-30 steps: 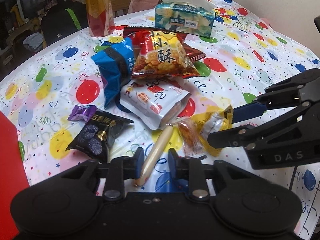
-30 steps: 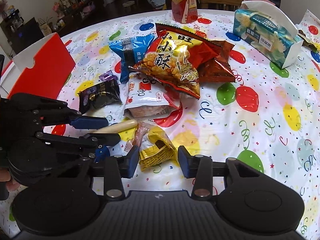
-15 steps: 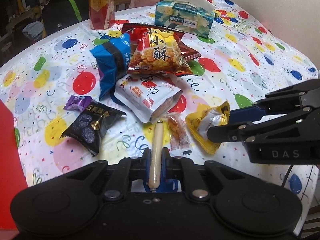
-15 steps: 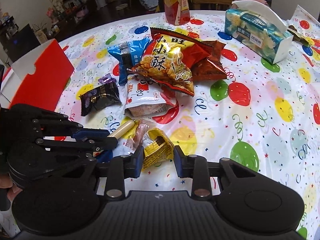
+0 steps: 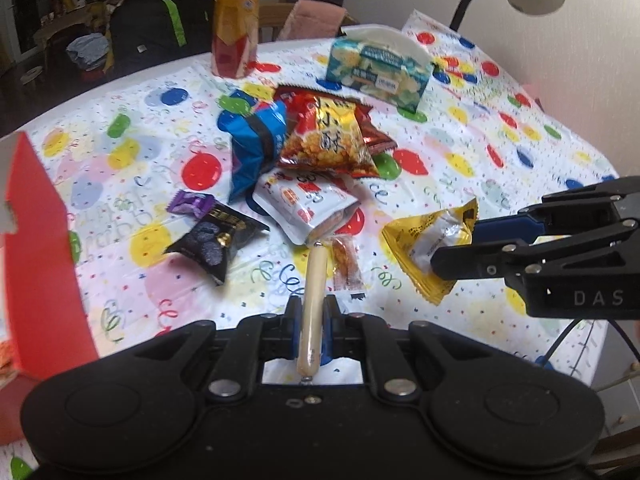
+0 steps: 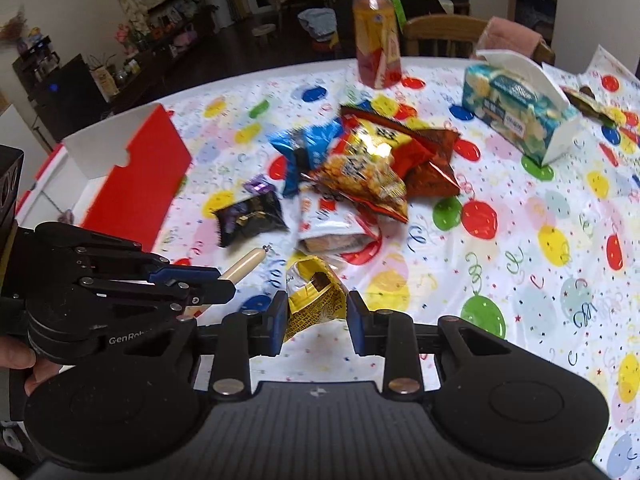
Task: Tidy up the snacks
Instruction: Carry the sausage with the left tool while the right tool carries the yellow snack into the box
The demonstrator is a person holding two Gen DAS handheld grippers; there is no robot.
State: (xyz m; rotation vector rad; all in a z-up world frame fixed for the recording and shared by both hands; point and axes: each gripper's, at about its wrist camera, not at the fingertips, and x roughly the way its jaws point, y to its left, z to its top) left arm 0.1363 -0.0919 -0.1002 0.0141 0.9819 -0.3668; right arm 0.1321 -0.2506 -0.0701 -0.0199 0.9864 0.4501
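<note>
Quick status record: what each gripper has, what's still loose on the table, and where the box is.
left gripper: shut on sausage stick, lifted off the cloth
right gripper: shut on yellow packet, lifted
snacks on table: blue bag, red-yellow bag, white pouch, black packet, purple packet, small orange packet
red box: open, on the left gripper's side of the pile
non-snacks: drink bottle, tissue box
</note>
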